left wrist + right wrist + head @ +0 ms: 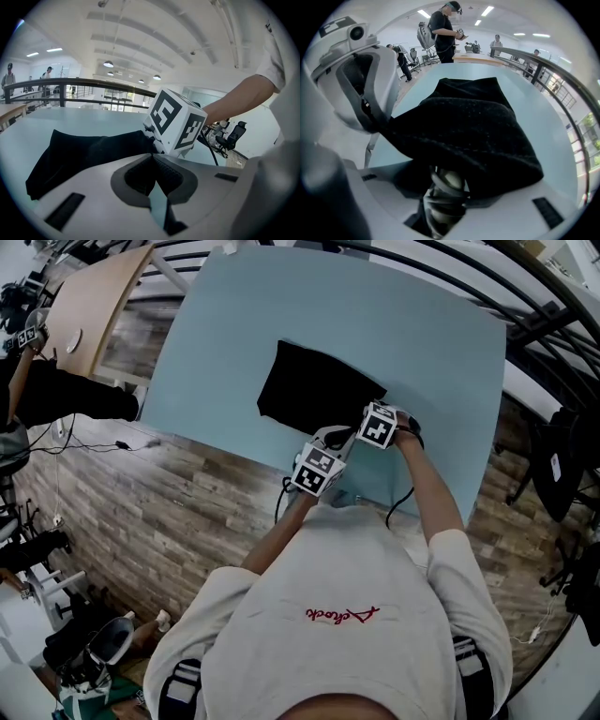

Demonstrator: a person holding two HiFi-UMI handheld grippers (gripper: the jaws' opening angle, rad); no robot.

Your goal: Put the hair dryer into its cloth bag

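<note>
A black cloth bag (314, 390) lies on the light blue table (234, 343). In the head view both grippers sit at the bag's near right corner, the left gripper (319, 470) nearer the person and the right gripper (380, 425) beside it. In the right gripper view the right gripper (446, 201) is shut on the hair dryer (451, 179), a grey handle wound with cord. The dryer's head is hidden under the bag's mouth (464, 136). The left gripper (361, 84) pinches the bag's edge and pulls it up. In the left gripper view the left gripper (154, 180) is shut, with the bag (84, 152) beyond it.
The table's near edge runs just in front of the grippers. A black cable (403, 498) hangs from the right gripper toward the person. A wooden table (94, 296) stands far left, office chairs (553, 465) at the right. A person (445, 33) stands beyond the table's far end.
</note>
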